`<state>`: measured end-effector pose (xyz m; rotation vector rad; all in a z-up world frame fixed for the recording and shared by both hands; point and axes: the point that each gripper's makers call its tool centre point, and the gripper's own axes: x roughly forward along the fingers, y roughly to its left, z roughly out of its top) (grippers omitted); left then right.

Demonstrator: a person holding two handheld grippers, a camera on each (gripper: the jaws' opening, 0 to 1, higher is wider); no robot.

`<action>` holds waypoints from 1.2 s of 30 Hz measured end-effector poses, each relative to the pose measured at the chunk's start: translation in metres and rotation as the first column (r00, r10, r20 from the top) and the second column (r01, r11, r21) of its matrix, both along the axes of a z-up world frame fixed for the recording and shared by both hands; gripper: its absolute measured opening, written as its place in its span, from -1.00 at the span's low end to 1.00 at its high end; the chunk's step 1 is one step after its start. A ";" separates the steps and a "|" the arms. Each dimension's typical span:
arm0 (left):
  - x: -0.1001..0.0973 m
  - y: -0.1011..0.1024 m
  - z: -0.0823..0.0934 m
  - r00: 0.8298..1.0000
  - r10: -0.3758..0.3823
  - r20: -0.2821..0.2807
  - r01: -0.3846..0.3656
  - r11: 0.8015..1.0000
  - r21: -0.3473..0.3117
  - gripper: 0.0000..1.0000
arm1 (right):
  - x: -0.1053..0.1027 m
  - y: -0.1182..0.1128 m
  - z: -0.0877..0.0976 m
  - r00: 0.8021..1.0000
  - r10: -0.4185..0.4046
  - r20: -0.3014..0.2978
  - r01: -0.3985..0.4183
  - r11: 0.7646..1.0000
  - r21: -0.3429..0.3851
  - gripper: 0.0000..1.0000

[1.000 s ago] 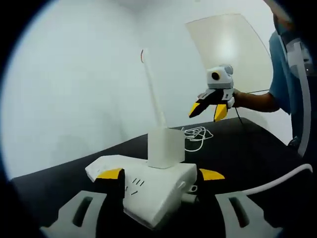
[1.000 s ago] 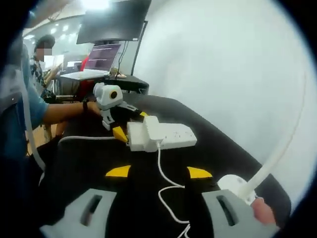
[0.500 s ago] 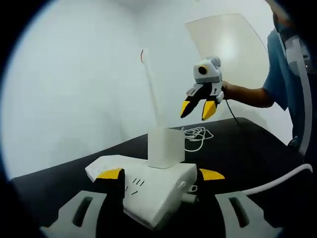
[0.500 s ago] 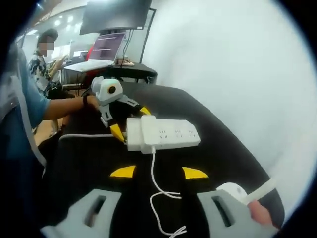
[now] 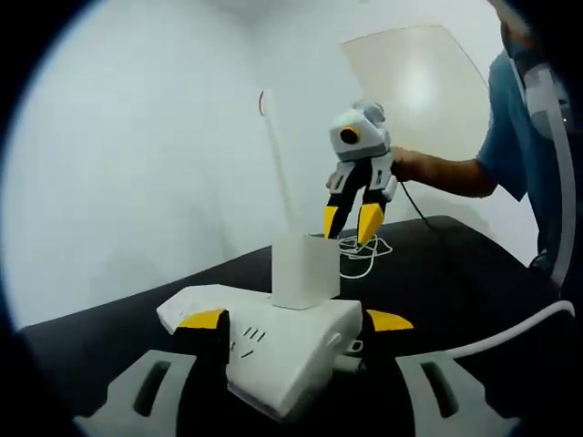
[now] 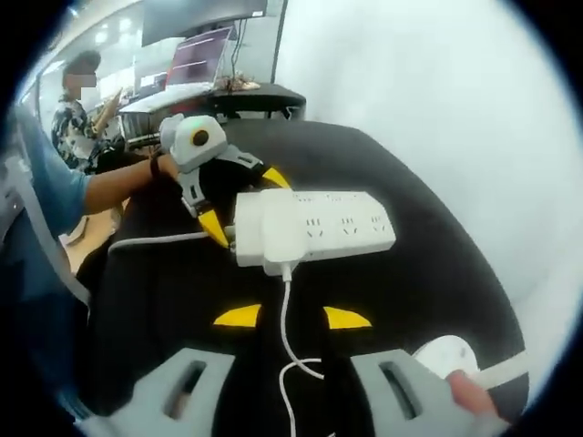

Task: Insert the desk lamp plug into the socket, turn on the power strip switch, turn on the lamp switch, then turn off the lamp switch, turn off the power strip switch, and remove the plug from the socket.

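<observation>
Left tool clamps one end of the strip, which lies on the black desk with the plug seated. Right tool hangs above the plug, jaws spread, empty.

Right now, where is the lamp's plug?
In the right gripper view, the plug sits in the power strip at its end nearest the left tool.

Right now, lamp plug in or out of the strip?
In. The white plug sits seated on the power strip, its cord trailing off; the left gripper clamps the strip's end.
</observation>
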<state>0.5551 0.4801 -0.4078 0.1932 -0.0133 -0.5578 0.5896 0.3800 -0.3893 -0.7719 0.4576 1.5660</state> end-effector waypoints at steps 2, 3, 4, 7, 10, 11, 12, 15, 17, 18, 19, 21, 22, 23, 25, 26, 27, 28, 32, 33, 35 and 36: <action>0.000 0.000 0.000 1.000 -0.001 0.000 0.001 1.000 0.000 0.13 | 0.001 0.003 -0.002 1.000 0.004 0.009 -0.004 1.000 -0.010 -0.49; 0.000 -0.001 0.000 1.000 -0.001 0.000 0.001 1.000 0.000 0.13 | 0.001 0.004 -0.003 1.000 0.006 0.010 -0.006 1.000 -0.015 -0.50; 0.000 -0.001 0.000 1.000 -0.001 0.000 0.001 1.000 0.000 0.13 | 0.000 0.005 -0.004 1.000 0.007 0.011 -0.006 1.000 -0.018 -0.51; 0.000 -0.001 0.000 1.000 -0.002 0.000 0.002 1.000 0.000 0.13 | 0.002 0.009 -0.004 1.000 0.013 0.014 -0.013 0.999 -0.029 -0.57; 0.000 -0.001 0.000 1.000 -0.002 0.000 0.002 1.000 0.000 0.13 | 0.002 0.013 -0.004 1.000 0.022 0.014 -0.022 0.999 -0.039 -0.68; 0.000 -0.001 0.000 1.000 -0.002 0.000 0.002 1.000 0.000 0.13 | 0.002 0.014 -0.004 1.000 0.024 0.012 -0.023 0.999 -0.040 -0.70; 0.000 -0.001 0.000 1.000 -0.002 0.000 0.002 1.000 0.000 0.13 | 0.001 0.015 -0.004 1.000 0.025 0.009 -0.024 0.999 -0.041 -0.70; 0.000 -0.001 0.000 1.000 -0.004 0.000 0.004 1.000 0.000 0.13 | 0.002 0.018 -0.004 1.000 0.028 0.011 -0.027 0.999 -0.045 -0.72; 0.000 -0.002 0.000 1.000 -0.004 0.000 0.004 1.000 0.000 0.13 | 0.000 0.019 -0.006 0.999 0.034 0.009 -0.033 0.998 -0.060 -0.77; 0.000 -0.002 0.000 1.000 -0.004 0.000 0.004 1.000 0.001 0.13 | -0.001 0.020 -0.006 0.999 0.038 0.007 -0.037 0.997 -0.066 -0.80; 0.000 -0.002 0.000 1.000 -0.004 0.000 0.004 1.000 0.000 0.13 | -0.002 0.021 -0.007 0.999 0.040 0.008 -0.040 0.997 -0.067 -0.80; 0.000 -0.002 0.000 1.000 -0.004 0.000 0.004 1.000 0.000 0.13 | -0.003 0.021 -0.008 0.999 0.049 0.008 -0.048 0.996 -0.080 -0.86; 0.000 -0.001 0.000 1.000 -0.004 0.000 0.004 1.000 0.000 0.13 | -0.004 0.022 -0.008 0.999 0.050 0.009 -0.049 0.995 -0.084 -0.87; 0.000 -0.001 0.000 1.000 -0.004 -0.001 0.004 1.000 0.000 0.13 | -0.004 0.021 -0.008 0.999 0.052 0.016 -0.050 0.995 -0.090 -0.87; 0.000 -0.002 0.000 1.000 -0.005 -0.001 0.005 1.000 0.001 0.13 | -0.003 0.020 -0.008 0.999 0.047 0.017 -0.046 0.994 -0.095 -0.88; 0.000 -0.002 0.000 1.000 -0.005 0.000 0.005 1.000 0.002 0.13 | -0.004 0.020 -0.008 0.999 0.047 0.021 -0.045 0.994 -0.100 -0.88; 0.001 -0.002 0.000 1.000 -0.006 0.000 0.006 1.000 0.003 0.13 | -0.004 0.020 -0.007 0.999 0.046 0.026 -0.043 0.994 -0.103 -0.88; 0.001 -0.001 -0.001 1.000 -0.006 -0.001 0.006 1.000 0.003 0.14 | -0.004 0.021 -0.006 0.999 0.043 0.032 -0.039 0.994 -0.104 -0.89; 0.001 -0.001 -0.002 1.000 -0.007 -0.012 0.007 1.000 0.011 0.13 | -0.007 0.025 0.004 0.998 0.038 0.046 -0.034 0.995 -0.092 -0.89; 0.001 -0.001 -0.002 1.000 -0.007 -0.014 0.007 1.000 0.008 0.13 | -0.007 0.025 0.003 0.998 0.042 0.054 -0.036 0.994 -0.107 -0.90; 0.001 -0.001 -0.002 1.000 -0.007 -0.015 0.007 1.000 0.010 0.14 | -0.008 0.025 0.002 0.996 0.050 0.074 -0.040 0.991 -0.128 -0.90; 0.001 -0.001 -0.002 1.000 -0.007 -0.015 0.007 1.000 0.009 0.14 | -0.008 0.026 0.003 0.996 0.050 0.076 -0.040 0.991 -0.130 -0.90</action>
